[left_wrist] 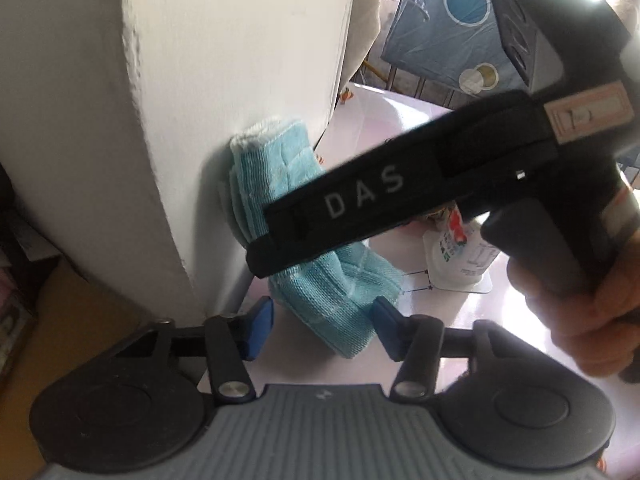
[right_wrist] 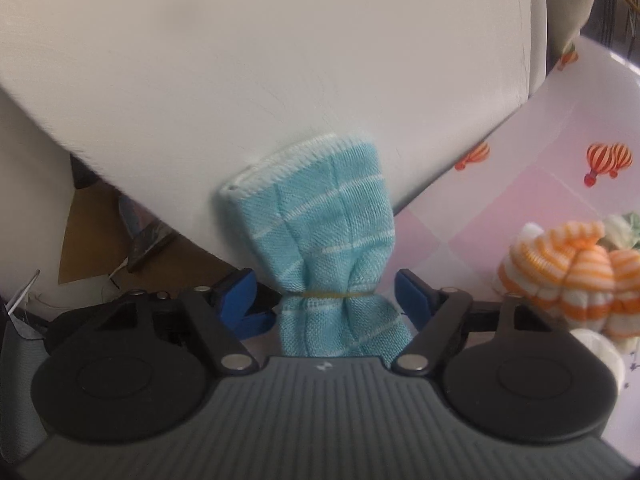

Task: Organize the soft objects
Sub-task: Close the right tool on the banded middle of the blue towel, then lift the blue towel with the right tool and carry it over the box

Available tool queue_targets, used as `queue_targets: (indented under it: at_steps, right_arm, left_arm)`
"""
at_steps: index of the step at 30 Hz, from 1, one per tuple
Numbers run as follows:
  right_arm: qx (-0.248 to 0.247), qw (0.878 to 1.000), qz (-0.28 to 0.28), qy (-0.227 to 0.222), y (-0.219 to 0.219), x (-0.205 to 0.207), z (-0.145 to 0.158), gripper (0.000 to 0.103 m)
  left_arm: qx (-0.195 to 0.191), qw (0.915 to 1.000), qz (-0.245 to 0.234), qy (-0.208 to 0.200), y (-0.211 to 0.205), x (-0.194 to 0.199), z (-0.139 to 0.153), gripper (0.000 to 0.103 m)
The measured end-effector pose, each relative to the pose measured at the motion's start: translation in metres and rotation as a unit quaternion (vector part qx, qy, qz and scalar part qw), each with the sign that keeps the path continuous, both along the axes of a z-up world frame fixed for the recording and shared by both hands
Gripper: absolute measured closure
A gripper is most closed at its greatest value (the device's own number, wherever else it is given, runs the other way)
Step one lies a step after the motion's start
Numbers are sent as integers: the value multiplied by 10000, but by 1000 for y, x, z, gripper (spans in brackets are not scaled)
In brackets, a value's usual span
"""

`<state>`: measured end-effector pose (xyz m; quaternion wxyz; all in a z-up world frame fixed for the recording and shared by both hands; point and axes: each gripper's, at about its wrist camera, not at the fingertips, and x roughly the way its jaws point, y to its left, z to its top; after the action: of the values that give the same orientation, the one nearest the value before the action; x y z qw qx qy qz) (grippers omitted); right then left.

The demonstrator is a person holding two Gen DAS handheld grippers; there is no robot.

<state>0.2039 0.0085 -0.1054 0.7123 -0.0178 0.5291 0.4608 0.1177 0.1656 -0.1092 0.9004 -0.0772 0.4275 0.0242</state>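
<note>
Right gripper: blue-padded jaws apart, straddling one light-blue woven cloth bundle with white stripes, cinched at its waist by one thin yellow rubber band. Pads level with that waist, one on either side, apparently not pressing. Bundle's long axis straight ahead from the jaws, far white-hemmed end touching the white painted pillar; near end tucked under the gripper body. Nearer of the two tools, judging by both views.

Left gripper: jaws apart too, empty, the same bundle just ahead and between the pads, its near corner reaching into the gap. Right tool's black body lying across the bundle's middle, seen from this side.

Off to the right of the right jaws, on the pink balloon-printed table cover: a cluster of orange-and-white striped knitted socks, about three rolls, well apart from the bundle.

Likely next: closing at the band, lifting clear of the pillar.
</note>
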Motion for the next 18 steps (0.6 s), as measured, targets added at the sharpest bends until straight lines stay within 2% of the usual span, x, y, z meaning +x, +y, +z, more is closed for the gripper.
queue_targets:
  at_steps: [3, 6, 11, 18]
  right_arm:
    - [61, 9998, -120, 173, -3, 1, -6, 55]
    - [123, 9995, -203, 203, -8, -3, -3, 63]
    - [231, 9988, -360, 221, -18, -12, 8, 68]
    - [567, 9966, -579, 142, -53, -36, 47, 69]
  left_arm:
    - [-95, 9999, 1, 48, 1, 1, -2, 63]
    - [-55, 10000, -4, -1, -2, -3, 2, 70]
    - [-44, 9999, -26, -156, -10, -20, 18, 71]
    - [103, 9984, -215, -509, -23, -64, 54, 71]
